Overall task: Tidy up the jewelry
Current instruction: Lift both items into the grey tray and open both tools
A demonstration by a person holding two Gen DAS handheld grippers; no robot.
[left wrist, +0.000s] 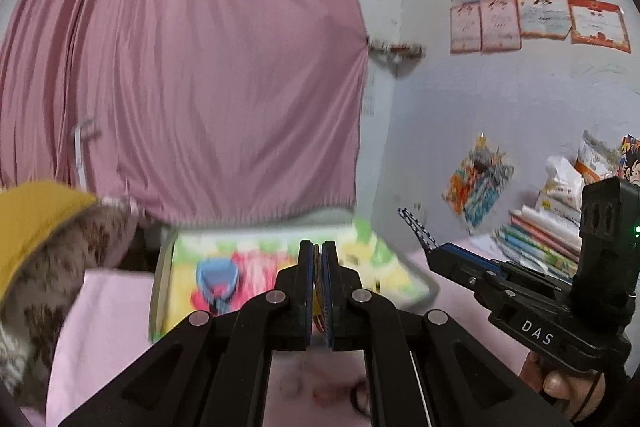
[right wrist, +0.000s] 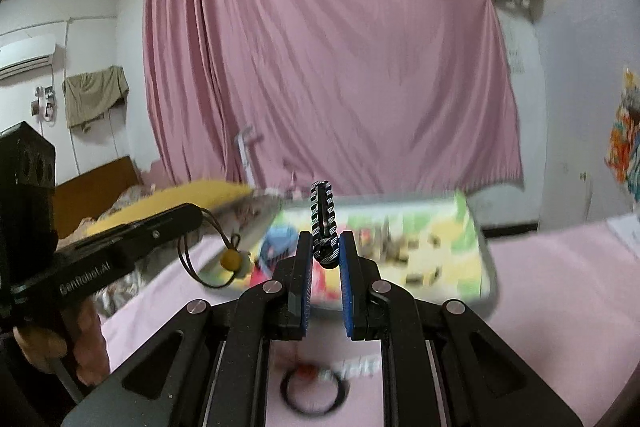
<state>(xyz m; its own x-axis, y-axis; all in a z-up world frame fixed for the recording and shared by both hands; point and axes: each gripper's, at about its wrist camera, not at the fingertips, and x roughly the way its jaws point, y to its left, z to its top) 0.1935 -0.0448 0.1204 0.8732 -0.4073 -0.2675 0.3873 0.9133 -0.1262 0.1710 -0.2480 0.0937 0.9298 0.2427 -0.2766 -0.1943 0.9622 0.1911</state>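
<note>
Left gripper (left wrist: 318,263) clamped on corded charm (right wrist: 231,259), right gripper (right wrist: 325,259) on chain bracelet (right wrist: 323,223), tray (right wrist: 486,267) beyond.

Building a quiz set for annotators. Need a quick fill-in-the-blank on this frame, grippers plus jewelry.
1. The right gripper is shut on a black-and-silver ____ that sticks up between its fingers.
2. The left gripper holds a dark cord bracelet carrying a ____ bead.
3. Beyond both grippers lies a colourful tray on a ____ tablecloth.
4. The curtain behind the table is ____.

Missing words: chain bracelet; yellow; pink; pink
</note>
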